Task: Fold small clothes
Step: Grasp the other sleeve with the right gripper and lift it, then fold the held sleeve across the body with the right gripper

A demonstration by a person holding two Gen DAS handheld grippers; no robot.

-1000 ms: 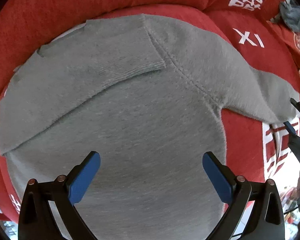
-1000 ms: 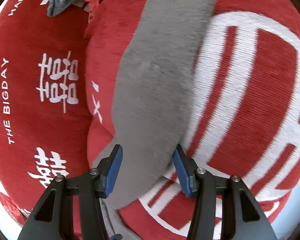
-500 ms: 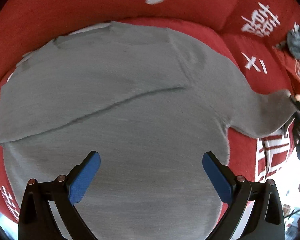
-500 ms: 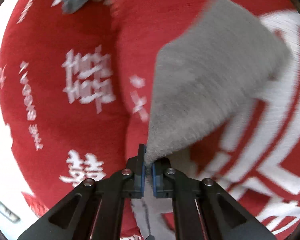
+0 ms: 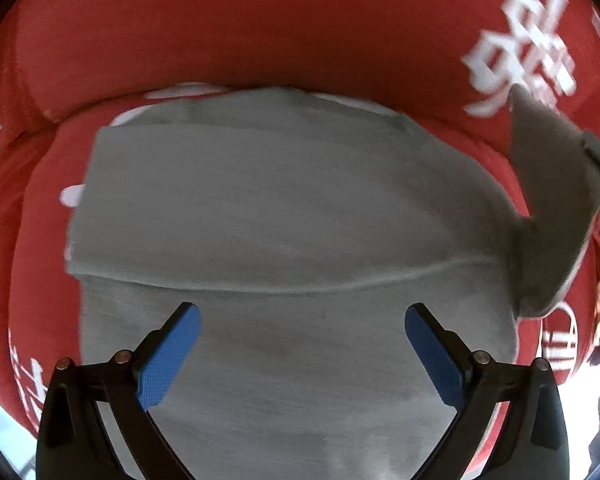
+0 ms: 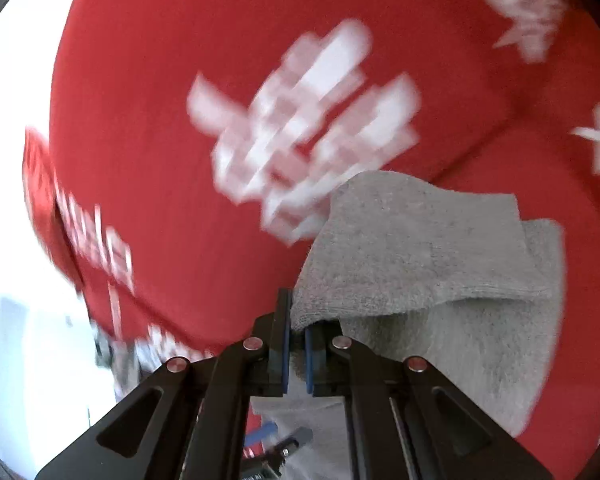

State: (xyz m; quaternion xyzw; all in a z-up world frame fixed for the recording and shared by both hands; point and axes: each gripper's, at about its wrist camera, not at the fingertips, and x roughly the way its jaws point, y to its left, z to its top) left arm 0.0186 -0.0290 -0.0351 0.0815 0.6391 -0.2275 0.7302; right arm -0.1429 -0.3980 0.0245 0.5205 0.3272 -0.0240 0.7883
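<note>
Step in hand, as judged: folding the second sleeve in. The right gripper (image 6: 296, 344) had its jaws pinched on the sleeve (image 6: 400, 256), lifted at 3 o'clock in the left wrist view. Next move calls for carrying it across the body and releasing flat. The left gripper (image 5: 300, 356) hovered with jaws wide, empty. The grey sweater (image 5: 284, 208) — soft knit, other sleeve already folded over — lay on the red sofa (image 5: 260, 28).

Sweater (image 5: 284, 208): plain grey knit throughout, sleeve (image 6: 420, 248) the same grey, no print. Sofa cover (image 5: 260, 32): red fabric patterned with white characters and white lettering, blurred in both views. Left gripper (image 5: 300, 352) and right gripper (image 6: 296, 344): black frames with blue pads (image 5: 168, 360) and silver-coloured rivets.
</note>
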